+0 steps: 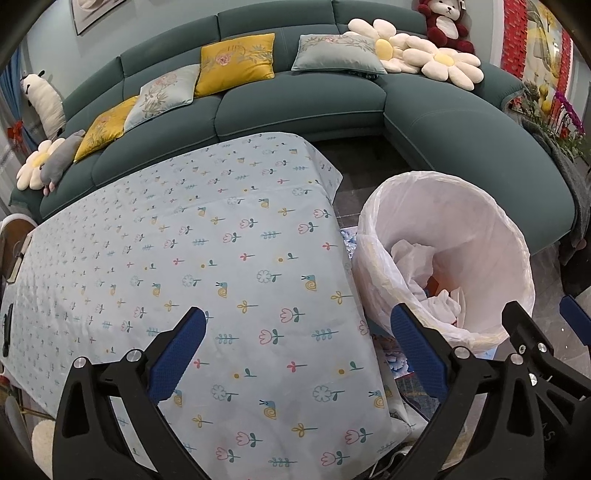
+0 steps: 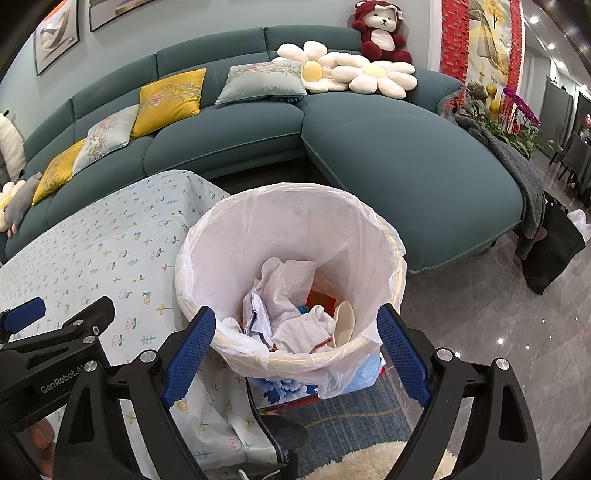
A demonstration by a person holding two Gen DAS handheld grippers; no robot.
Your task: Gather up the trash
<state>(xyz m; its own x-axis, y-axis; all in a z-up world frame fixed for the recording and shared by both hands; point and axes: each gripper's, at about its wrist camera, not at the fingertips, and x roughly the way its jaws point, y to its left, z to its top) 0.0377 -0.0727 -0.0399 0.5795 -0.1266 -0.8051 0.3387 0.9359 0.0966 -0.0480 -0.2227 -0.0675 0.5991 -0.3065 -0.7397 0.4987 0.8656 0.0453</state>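
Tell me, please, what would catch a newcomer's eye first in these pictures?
Probably the white-lined trash bin on the floor beside the table, holding crumpled paper. Then the flower-and-snail tablecloth, and the teal sofa behind, with its daisy cushions and red teddy bear.

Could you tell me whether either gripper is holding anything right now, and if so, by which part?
Nothing is held. The left gripper is open over the tablecloth, and the right gripper is open above the trash bin, with nothing between their fingers.
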